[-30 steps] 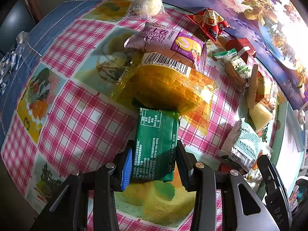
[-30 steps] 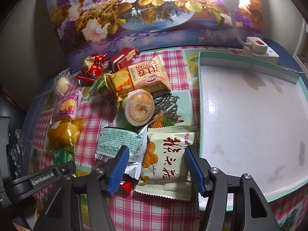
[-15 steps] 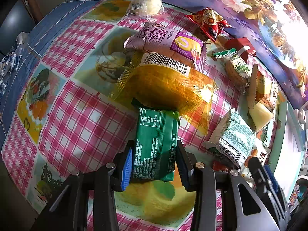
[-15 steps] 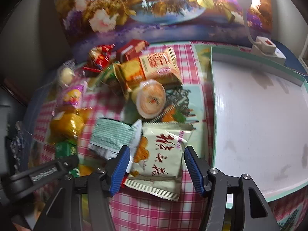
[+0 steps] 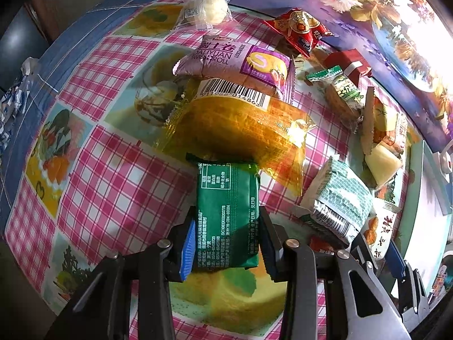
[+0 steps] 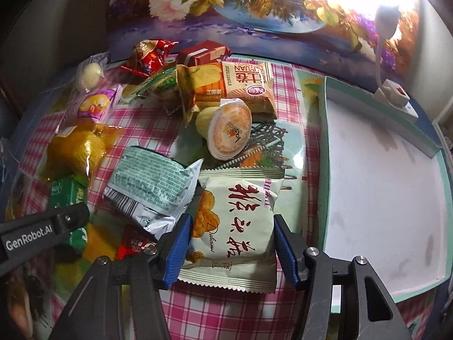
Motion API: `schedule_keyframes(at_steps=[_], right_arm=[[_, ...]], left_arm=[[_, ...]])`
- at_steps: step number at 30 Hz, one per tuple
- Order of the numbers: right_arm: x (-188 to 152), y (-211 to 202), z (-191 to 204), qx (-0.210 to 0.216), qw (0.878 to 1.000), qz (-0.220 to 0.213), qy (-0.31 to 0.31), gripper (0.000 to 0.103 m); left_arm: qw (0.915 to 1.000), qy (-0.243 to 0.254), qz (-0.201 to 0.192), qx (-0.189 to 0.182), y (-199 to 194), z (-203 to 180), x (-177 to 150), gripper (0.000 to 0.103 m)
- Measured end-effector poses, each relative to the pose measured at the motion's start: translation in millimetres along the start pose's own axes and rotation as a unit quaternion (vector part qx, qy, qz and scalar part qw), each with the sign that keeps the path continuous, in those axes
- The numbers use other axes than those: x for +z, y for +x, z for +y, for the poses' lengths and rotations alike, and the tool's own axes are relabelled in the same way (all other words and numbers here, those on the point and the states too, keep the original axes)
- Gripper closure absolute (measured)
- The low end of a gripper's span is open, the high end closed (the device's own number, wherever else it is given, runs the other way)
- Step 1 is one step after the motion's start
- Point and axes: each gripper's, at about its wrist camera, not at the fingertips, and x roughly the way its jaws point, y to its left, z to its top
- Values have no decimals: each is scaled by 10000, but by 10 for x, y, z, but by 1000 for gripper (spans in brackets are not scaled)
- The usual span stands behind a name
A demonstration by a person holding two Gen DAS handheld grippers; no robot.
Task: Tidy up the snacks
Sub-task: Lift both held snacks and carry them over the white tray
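My left gripper (image 5: 226,245) is shut on a green snack packet (image 5: 226,215), whose far end touches a yellow wrapped cake (image 5: 235,130). My right gripper (image 6: 232,249) straddles a cream snack bag with red characters (image 6: 235,221); its pads sit at the bag's sides, and I cannot tell whether they press it. A teal-printed silver packet (image 6: 153,184) lies just left of the bag. The white tray with a green rim (image 6: 322,153) lies to the right, its floor bare. The left gripper's arm (image 6: 42,232) shows in the right wrist view.
More snacks lie beyond: a purple swiss roll pack (image 5: 235,62), a jelly cup (image 6: 226,130), an orange roll pack (image 6: 240,85), a red packet (image 6: 147,56), a red box (image 6: 203,53), a wrapped round bun (image 5: 206,8). A white power strip (image 6: 396,99) sits behind the tray.
My right gripper has moved forward over the cream bag and its fingers have closed in towards its sides. The left gripper has stayed on the green packet.
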Motion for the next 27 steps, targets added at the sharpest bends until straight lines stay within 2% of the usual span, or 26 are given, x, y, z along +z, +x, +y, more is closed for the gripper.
schedule_keyframes(at_steps=[7,13,16,22,27], right_arm=[[100,-182,-35,178,9994,-245,157,48],[196,-431,-106,326,9974,-489,413,48],[250,-524,-227,373,9952,-550,717,48],[317,-578,-589,207,9889,-528,1374,48],[326,-616,-971,54,9803,-519,1902,48]], left_arm=[[9999,53,-131,-94,-152,-16,26,62],[9987,91,-488,-137,-430,-44,42,62],[9970,232,-712,-217,-581,-144,46,62],[9935,535,-943,-352,-755,-436,46,62],[9885,956,-1081,-454,-829,-805,20,62]])
